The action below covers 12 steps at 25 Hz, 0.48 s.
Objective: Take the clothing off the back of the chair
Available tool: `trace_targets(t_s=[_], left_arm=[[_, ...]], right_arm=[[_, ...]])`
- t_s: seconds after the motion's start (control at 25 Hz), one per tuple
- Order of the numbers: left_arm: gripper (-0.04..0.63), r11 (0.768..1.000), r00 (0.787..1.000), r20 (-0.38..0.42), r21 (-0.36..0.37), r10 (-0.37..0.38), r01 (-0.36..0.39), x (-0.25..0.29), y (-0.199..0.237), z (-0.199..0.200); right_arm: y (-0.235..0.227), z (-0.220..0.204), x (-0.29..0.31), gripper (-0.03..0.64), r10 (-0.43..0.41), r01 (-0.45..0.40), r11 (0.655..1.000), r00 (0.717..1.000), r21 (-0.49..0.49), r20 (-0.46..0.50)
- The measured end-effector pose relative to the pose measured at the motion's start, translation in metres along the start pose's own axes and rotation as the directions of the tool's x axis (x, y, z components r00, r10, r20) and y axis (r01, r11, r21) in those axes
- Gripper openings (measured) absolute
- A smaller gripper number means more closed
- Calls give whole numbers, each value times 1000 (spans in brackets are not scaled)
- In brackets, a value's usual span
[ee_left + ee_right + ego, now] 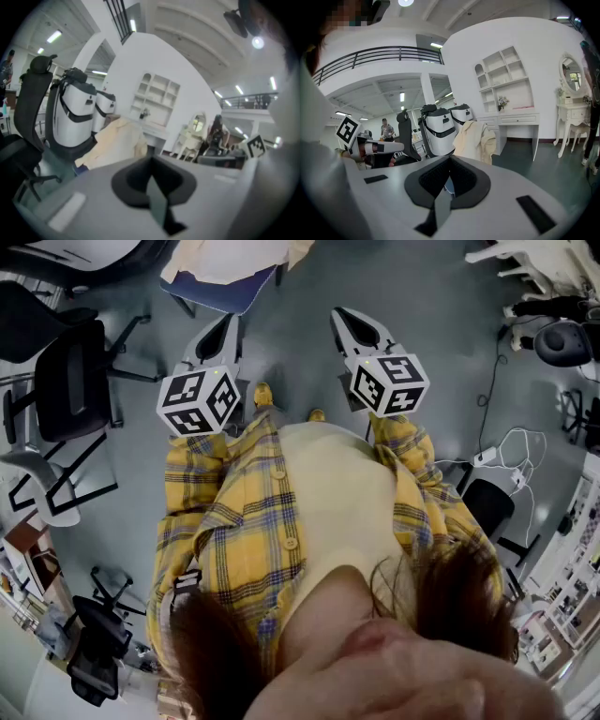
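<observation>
Open grey floor (291,343) runs up the middle of the head view to the cream clothing (234,259) at top centre. Black office chairs (70,381) crowd the left side, and another chair (487,507) stands at right. In the right gripper view, a white desk (513,123) stands just right of the clothing.

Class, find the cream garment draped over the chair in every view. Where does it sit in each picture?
Head view: cream garment at the top edge, left of centre.
Left gripper view: left of centre, mid-height.
Right gripper view: just right of centre.
Shared landmark: white shelf unit behind it in both gripper views; not in the head view.
</observation>
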State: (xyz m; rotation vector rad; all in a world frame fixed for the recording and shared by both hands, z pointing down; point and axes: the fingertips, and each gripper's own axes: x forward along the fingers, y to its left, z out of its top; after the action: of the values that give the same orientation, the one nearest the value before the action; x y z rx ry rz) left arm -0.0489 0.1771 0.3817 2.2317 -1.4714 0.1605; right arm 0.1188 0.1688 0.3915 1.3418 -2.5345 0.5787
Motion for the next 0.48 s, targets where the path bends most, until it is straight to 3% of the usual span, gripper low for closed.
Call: trace_targets(t_s=[0.48], left_arm=[[5, 999, 999, -9, 28, -43, 44, 16, 55, 23]], right_arm=[[24, 15, 54, 14, -24, 23, 999, 999, 28, 27]])
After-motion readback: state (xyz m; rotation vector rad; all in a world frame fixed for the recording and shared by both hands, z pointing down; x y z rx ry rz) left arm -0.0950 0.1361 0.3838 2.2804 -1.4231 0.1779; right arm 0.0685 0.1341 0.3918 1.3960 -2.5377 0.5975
